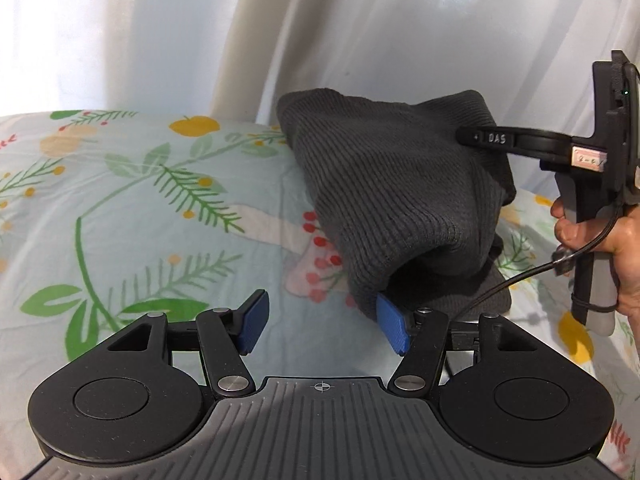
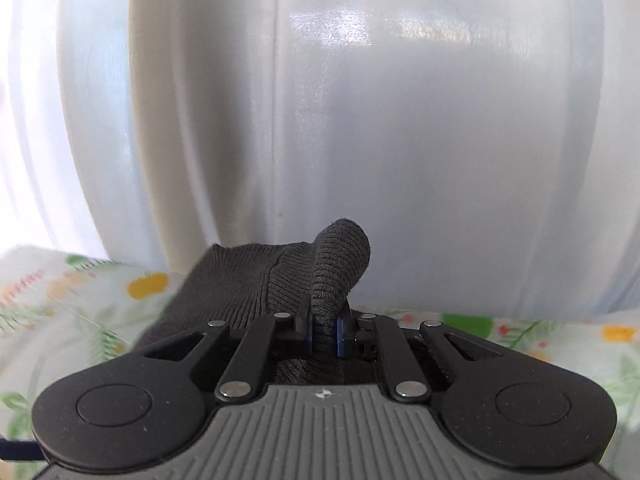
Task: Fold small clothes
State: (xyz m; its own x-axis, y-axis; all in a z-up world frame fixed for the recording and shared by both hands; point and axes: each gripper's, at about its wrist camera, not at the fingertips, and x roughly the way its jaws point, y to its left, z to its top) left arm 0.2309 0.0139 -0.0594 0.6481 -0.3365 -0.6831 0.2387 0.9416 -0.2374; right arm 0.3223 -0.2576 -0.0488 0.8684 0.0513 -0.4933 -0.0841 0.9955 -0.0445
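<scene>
Before you: one floral bedsheet (image 1: 140, 208), pale blue-white, printed with green leafy sprigs, yellow fruit and red berries, lightly wrinkled. Behind it: one sheer white curtain (image 1: 360, 32), hanging in soft vertical folds, brightly backlit at your left, filling the background in both views.

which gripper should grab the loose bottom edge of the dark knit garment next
Left. The left gripper is open beside the dark knit garment's hanging lower edge, while the right gripper is shut on its upper fold.

Grey knit garment (image 1: 400, 200) lifted between spread left tool (image 1: 324, 328) and right tool (image 1: 464, 136).
</scene>
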